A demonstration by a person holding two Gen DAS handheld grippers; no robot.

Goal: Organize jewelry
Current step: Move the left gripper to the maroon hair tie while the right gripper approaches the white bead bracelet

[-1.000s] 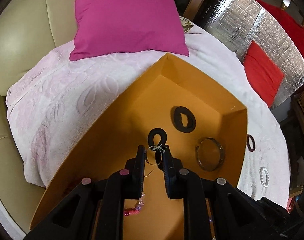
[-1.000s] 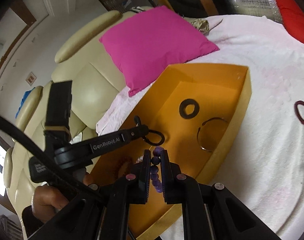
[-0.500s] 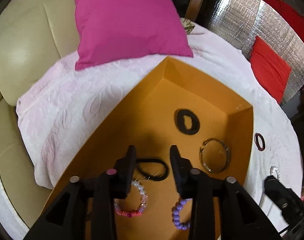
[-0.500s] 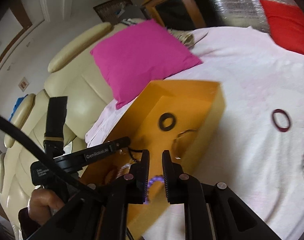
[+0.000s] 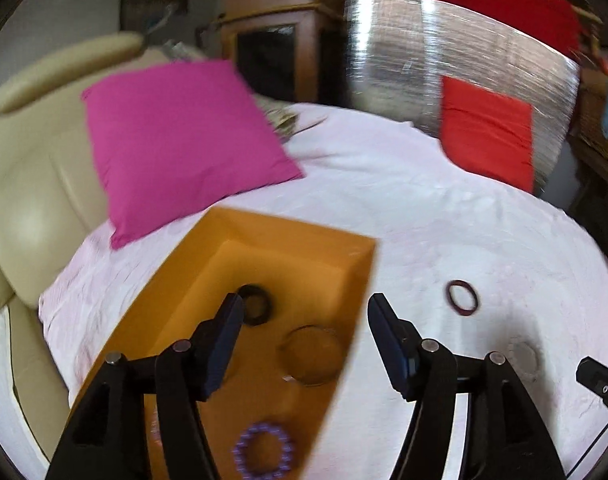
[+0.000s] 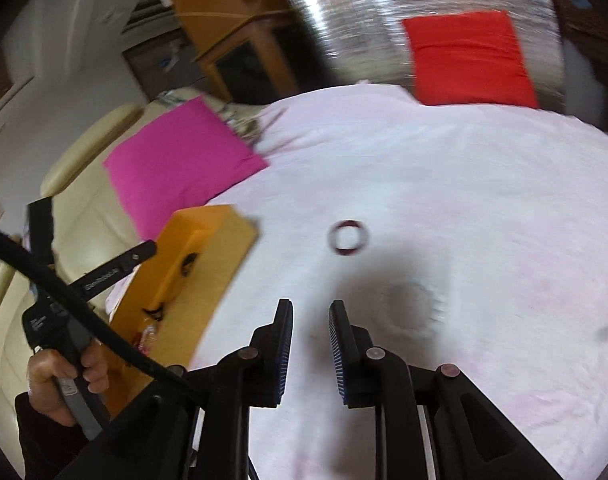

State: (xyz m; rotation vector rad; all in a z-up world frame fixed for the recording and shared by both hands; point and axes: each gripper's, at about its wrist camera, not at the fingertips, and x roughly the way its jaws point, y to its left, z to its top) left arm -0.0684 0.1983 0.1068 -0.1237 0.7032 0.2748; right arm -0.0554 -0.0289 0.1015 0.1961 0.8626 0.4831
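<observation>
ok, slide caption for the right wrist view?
Right gripper, jaws opening and empty, above the pink bedspread facing a dark red ring; orange box at left.

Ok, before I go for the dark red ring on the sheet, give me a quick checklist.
1. Right gripper empty: ok, jaws opening, nothing between them.
2. Left gripper empty: ok, jaws opening, nothing held.
3. Dark red ring in view and unobstructed on the pink sheet: ok.
4. Purple bead bracelet inside the orange box: ok.
5. Right jaws wide enough to straddle the ring's band: cannot tell.
6. Pale item on the sheet identified: cannot tell, too blurred.
</observation>
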